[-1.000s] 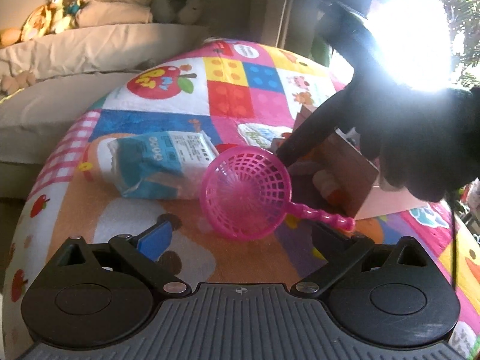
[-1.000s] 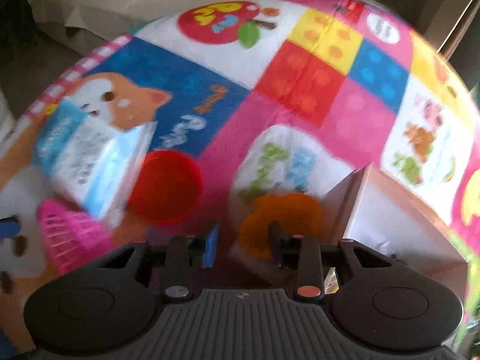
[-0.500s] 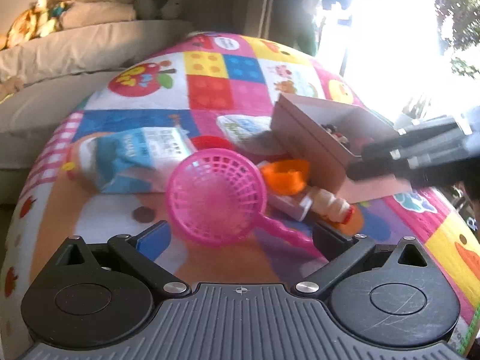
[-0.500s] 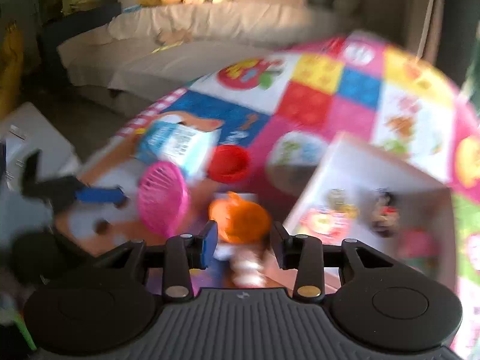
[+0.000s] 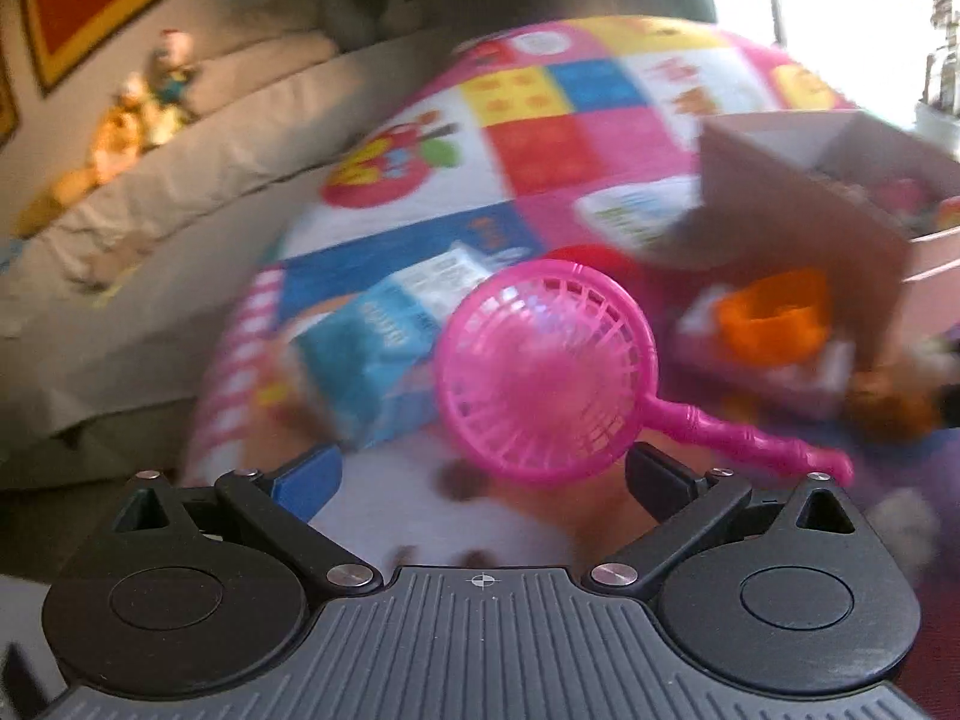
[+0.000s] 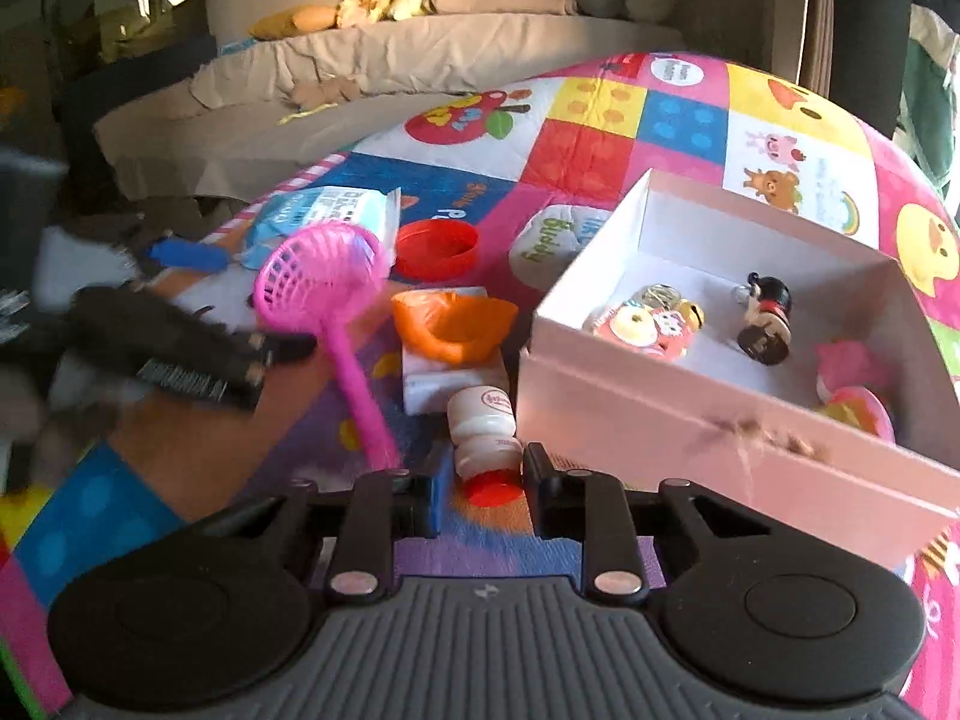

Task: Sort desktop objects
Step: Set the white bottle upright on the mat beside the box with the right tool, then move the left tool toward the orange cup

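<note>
Already partly filled, the white box (image 6: 708, 414) on the patchwork mat (image 6: 600, 150) holds a few small toys. Left outside are the pink strainer (image 5: 543, 369), orange cup (image 6: 453, 321), small bottle (image 6: 486, 426), red lid (image 6: 437, 247) and blue packet (image 5: 384, 348). Left tool (image 5: 480, 474) gapes wide, empty; right tool (image 6: 480, 489) stands narrowly parted near the bottle.

Strong daylight floods in from the far right, blowing the window (image 5: 840, 18) out to pure white in the left wrist view. That view is smeared by motion blur. The right wrist view is sharper, blurred only at its left edge. Fisheye distortion bulges the patchwork mat (image 6: 600, 138) like a dome.
</note>
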`<state>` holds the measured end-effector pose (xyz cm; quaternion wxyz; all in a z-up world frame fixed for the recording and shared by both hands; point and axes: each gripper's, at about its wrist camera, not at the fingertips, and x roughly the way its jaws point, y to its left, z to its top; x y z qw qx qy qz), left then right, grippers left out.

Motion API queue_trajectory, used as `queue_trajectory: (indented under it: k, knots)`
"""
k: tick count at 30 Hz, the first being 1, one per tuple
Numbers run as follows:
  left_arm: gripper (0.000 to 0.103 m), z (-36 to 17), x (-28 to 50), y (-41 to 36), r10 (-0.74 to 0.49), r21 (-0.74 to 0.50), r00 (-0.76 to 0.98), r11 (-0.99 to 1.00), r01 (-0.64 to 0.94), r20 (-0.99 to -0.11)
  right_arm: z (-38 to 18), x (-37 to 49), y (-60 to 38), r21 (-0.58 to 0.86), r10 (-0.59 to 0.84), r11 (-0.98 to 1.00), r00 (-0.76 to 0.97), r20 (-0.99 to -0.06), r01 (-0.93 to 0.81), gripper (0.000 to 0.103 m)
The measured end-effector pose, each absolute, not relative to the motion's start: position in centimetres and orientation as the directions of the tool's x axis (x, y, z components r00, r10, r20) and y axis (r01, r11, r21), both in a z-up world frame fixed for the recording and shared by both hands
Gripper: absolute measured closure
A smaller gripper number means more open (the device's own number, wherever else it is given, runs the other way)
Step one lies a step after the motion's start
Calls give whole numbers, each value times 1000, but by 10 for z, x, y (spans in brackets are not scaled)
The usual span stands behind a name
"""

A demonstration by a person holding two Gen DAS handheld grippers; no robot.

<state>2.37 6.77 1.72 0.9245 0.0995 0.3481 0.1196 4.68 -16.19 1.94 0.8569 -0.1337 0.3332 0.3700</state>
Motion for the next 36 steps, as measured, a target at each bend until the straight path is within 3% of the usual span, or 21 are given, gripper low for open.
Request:
queue_trajectory:
  k: [2,7,11,12,13,14,16,18,21,26,31,36]
  knots:
    - [0,25,20,70,295,250,736,952,-175,-609,20,40,-177,-7,530,702,529,-663,-712,78]
    - [0,54,8,46,98,99,826,994,-51,-555,16,34,-222,-28,461,790,625,-630,-612,76]
    - [1,53,18,8,-7,88,838,994,66,-546,12,38,-248,100,491,833,643,-588,-544,61]
    - [9,50,23,0,-21,88,830,993,84,-557,10,40,-252,122,494,840,652,-575,-529,55]
    - [24,46,28,-5,-23,90,822,992,90,-569,8,41,-254,139,496,845,658,-566,-517,53]
    - [30,42,34,-8,-20,92,811,992,91,-585,6,41,-256,149,494,849,662,-563,-507,50]
    - [32,34,45,-11,-8,80,793,994,72,-609,8,43,-258,162,495,853,671,-551,-496,48]
    - [35,30,52,-12,2,77,788,995,57,-615,7,43,-263,179,498,856,677,-542,-486,40]
    - [51,27,52,-13,-9,72,785,995,68,-620,8,42,-262,182,510,848,676,-532,-497,35]
    - [62,33,39,-13,-14,78,797,994,77,-604,8,41,-262,182,509,849,678,-530,-496,29]
    - [71,53,0,-16,-116,38,813,985,167,-570,8,43,-263,188,499,857,682,-534,-480,25]
    - [70,51,-40,-18,-182,15,777,971,239,-603,8,42,-261,175,489,861,684,-541,-477,19]
